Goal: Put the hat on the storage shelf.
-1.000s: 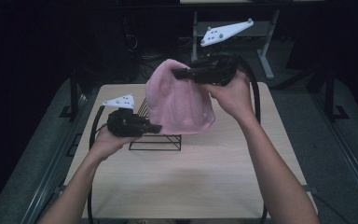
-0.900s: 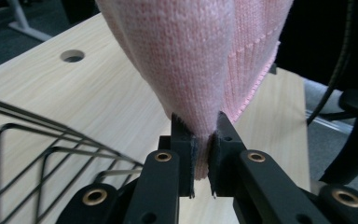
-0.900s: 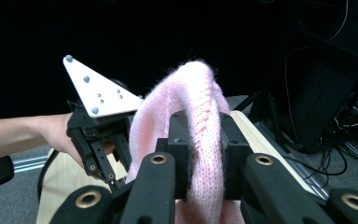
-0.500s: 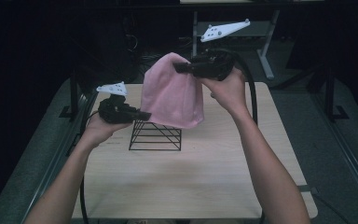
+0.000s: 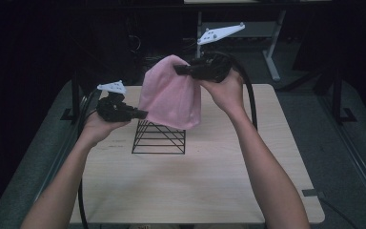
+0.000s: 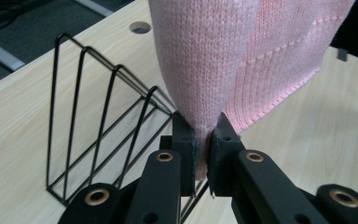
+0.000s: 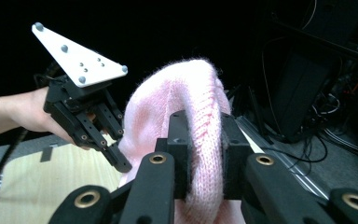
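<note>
Two grippers, one pink knit hat (image 5: pixel 169 98), and from the high view it hangs in the air above the black wire rack (image 5: pixel 158 137) in the middle of the pale wooden table (image 5: pixel 209 176). The right gripper (image 5: pixel 183 70) pinches the hat's top edge up high; the left gripper (image 5: pixel 140 114) has the lower left edge, down near the rack. Dark room all round, grey floor at the sides, a desk frame at the back.

Over to the left gripper view: the jaws are clamped on a fold of the pink knit hat (image 6: pixel 205 60), fabric squeezed right between the pads. The rack (image 6: pixel 102 135) stands just beside, its triangular wires upright on the light woodgrain, a round hole (image 6: pixel 140 27) in the tabletop farther off.

Right gripper view now: these jaws are closed on a thick roll of the hat (image 7: pixel 200 140), and the left gripper (image 7: pixel 121 163) shows beyond, biting the far edge.

My read: they're carrying the hat, stretched between both, to drape it over the rack. Next calls for lowering it evenly, centred on the wires, before either grip lets go.
</note>
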Action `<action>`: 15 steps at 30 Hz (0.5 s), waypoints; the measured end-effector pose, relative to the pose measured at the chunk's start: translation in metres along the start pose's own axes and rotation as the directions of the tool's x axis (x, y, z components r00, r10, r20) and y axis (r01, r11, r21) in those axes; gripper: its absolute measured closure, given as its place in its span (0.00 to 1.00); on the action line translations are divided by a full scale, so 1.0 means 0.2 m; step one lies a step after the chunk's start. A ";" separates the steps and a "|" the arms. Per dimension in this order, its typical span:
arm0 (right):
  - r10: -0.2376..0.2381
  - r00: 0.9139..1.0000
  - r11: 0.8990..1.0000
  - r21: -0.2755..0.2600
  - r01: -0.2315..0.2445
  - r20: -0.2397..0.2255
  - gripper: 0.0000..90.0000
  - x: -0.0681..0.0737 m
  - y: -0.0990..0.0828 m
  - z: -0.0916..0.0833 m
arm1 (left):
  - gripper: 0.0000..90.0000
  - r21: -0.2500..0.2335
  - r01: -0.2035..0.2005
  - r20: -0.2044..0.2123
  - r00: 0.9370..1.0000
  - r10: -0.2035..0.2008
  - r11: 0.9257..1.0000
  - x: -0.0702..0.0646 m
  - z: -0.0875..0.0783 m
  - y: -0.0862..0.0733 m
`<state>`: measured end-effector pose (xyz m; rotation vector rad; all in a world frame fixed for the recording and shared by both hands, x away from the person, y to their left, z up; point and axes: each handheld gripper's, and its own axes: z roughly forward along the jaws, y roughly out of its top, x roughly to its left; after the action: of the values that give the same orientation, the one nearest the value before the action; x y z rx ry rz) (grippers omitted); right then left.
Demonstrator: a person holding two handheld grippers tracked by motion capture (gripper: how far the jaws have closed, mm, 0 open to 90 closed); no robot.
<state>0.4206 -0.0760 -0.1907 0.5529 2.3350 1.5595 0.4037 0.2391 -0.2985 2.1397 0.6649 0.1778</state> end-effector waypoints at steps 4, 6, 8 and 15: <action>-0.003 1.000 1.000 0.003 0.003 -0.001 0.87 -0.01 -0.01 0.03 | 0.92 0.014 0.000 -0.014 1.000 0.000 1.000 0.01 0.01 -0.01; 0.001 1.000 1.000 0.006 -0.001 -0.002 0.87 -0.01 -0.01 0.04 | 0.92 0.020 0.008 -0.015 1.000 -0.007 1.000 0.02 0.01 -0.01; -0.002 1.000 1.000 0.009 0.002 -0.001 0.87 -0.02 -0.02 0.05 | 0.92 0.020 0.012 -0.015 1.000 -0.011 1.000 0.03 0.01 -0.02; -0.008 1.000 1.000 0.007 0.008 -0.023 0.86 0.00 -0.03 0.09 | 0.92 0.021 0.028 -0.004 1.000 -0.028 0.999 0.04 0.00 -0.07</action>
<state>0.4277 -0.0636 -0.2029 0.5292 2.3574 1.5623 0.4061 0.2495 -0.3099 2.1498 0.7010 0.1606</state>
